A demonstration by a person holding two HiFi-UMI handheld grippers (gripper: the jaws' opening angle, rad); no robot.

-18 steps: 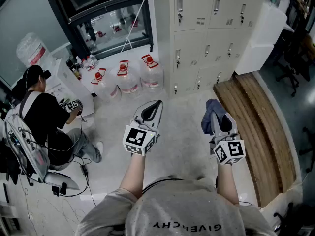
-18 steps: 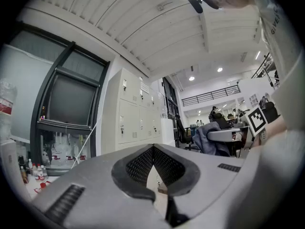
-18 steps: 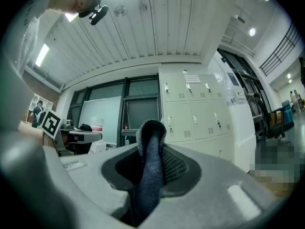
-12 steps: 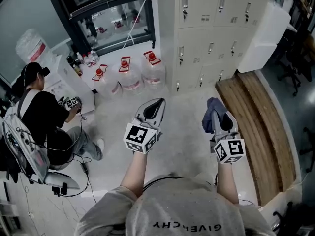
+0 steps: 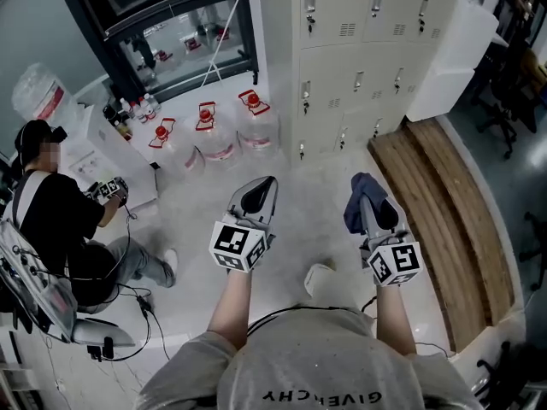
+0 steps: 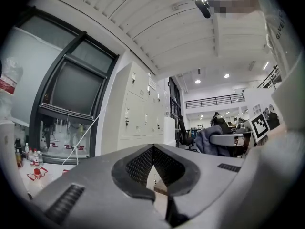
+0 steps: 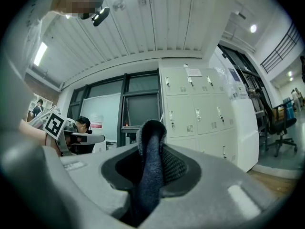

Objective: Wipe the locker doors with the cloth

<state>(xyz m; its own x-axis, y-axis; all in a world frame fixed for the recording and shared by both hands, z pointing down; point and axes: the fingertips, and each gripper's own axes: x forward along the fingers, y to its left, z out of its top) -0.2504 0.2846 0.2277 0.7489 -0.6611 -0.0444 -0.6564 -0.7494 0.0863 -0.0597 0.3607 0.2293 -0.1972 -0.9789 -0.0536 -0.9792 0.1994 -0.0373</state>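
Observation:
A bank of cream lockers (image 5: 359,58) stands ahead against the wall, several doors with small handles, also in the right gripper view (image 7: 200,113) and the left gripper view (image 6: 136,111). My right gripper (image 5: 369,196) is shut on a dark blue cloth (image 5: 357,202), which bulges out between the jaws (image 7: 150,166). The cloth hangs well short of the lockers. My left gripper (image 5: 261,188) is shut with nothing in it (image 6: 153,149), level with the right one.
Three water jugs (image 5: 205,131) with red caps stand left of the lockers. A seated person (image 5: 51,220) is at the far left, cables on the floor nearby. A wooden bench (image 5: 444,212) runs along the right. A white cabinet (image 5: 449,54) stands beside the lockers.
The view has shifted forward slightly and a shoe tip now shows between my arms. Both grippers keep their pose; the cloth stays clamped.

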